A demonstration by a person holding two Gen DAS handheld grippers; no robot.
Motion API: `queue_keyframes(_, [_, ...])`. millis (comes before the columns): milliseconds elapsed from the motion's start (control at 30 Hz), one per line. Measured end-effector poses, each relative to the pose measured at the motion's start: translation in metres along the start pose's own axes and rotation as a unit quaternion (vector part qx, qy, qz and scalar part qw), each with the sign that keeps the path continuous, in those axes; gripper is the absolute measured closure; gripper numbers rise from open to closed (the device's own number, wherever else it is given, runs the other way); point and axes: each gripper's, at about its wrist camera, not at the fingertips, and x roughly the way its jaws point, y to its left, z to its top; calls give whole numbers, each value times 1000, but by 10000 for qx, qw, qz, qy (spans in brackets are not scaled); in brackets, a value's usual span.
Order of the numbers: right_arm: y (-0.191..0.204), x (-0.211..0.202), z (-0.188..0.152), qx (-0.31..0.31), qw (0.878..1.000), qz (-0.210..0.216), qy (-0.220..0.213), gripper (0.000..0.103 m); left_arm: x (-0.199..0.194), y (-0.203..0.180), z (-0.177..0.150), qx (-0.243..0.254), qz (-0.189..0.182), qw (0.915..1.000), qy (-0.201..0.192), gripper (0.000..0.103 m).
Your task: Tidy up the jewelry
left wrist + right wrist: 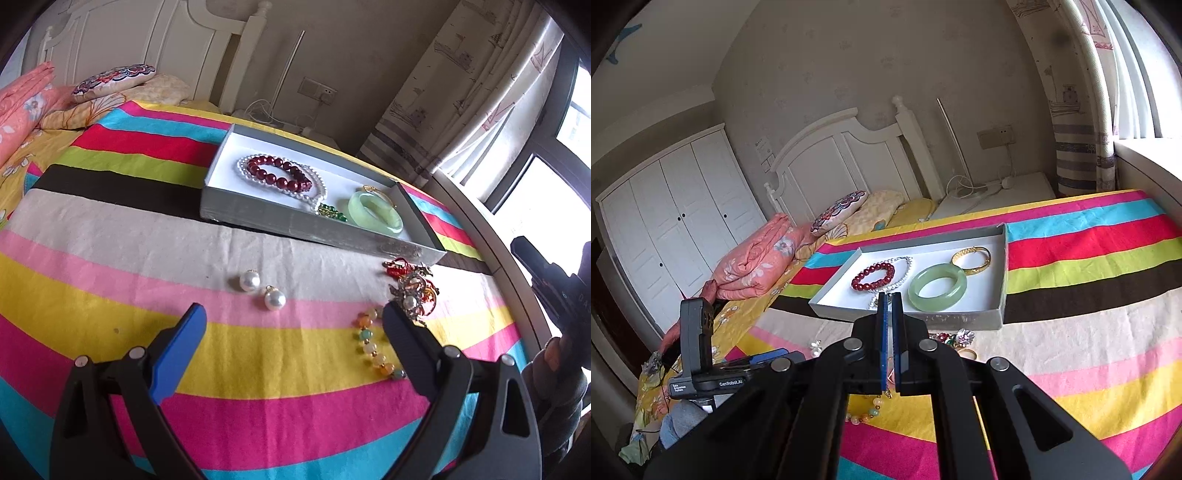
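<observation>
The left gripper (291,321) gapes wide, holding nothing, above two pearl earrings (263,289) on open striped cloth (110,258). The right gripper (890,306) is pressed closed, apparently without anything. Beyond, the grey tray (258,214) holds bracelets near the cloth's far edge.

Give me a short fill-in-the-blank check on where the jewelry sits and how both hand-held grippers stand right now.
1. The green bangle lies inside the ____.
2. The two pearl earrings lie outside the tray, on the striped ____.
3. The left hand-held gripper has its jaws ____.
4. The right hand-held gripper has its jaws ____.

Missing words: tray; cloth; open; shut
</observation>
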Motion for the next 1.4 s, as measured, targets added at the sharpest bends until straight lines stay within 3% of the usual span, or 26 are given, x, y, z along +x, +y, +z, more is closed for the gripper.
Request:
queue_keyframes(300, [-16,1,-16,74,9996,-155,229,100,-2,-7,-7,382,-474,9975,346,9])
queue_keyframes(433, [-16,4,-24,10,9993,-128,360,100,-4,-15,-13,687,-469,9957,412,9])
queue_keyframes(633, [-24,4,-33,123,9990,-43,425,100,4,-52,-17,1273,-471,9896,485,14])
queue_keyframes(867, [-28,4,-38,192,9981,55,575,98,33,-105,8,1971,-583,9772,526,14])
queue_keyframes(933, [-35,3,-37,362,9975,92,593,97,48,-112,12,2115,-752,9721,678,34])
queue_keyframes(967, [-39,2,-37,443,9972,110,592,97,54,-113,13,2144,-835,9701,769,39])
queue_keyframes(1067, [-44,0,-36,564,9966,133,585,97,70,-118,11,2286,-687,9666,938,61])
queue_keyframes(1100, [-44,0,-36,555,9966,115,603,96,71,-120,9,2408,-490,9655,860,83])
queue_keyframes(1200, [-40,5,-37,457,9962,64,745,86,51,-121,9,2484,-489,9661,505,83])
queue_keyframes(1233, [-38,8,-37,414,9958,53,820,66,41,-120,11,2444,-518,9676,368,83])
queue_keyframes(1267, [-35,10,-37,371,9956,44,860,36,30,-116,14,2360,-545,9699,230,83])
queue_keyframes(1300, [-32,11,-37,319,9959,59,848,27,21,-114,19,2278,-581,9719,144,83])
queue_keyframes(1400, [-19,19,-36,61,9948,76,1010,25,-8,-102,34,2042,-608,9769,-186,83])
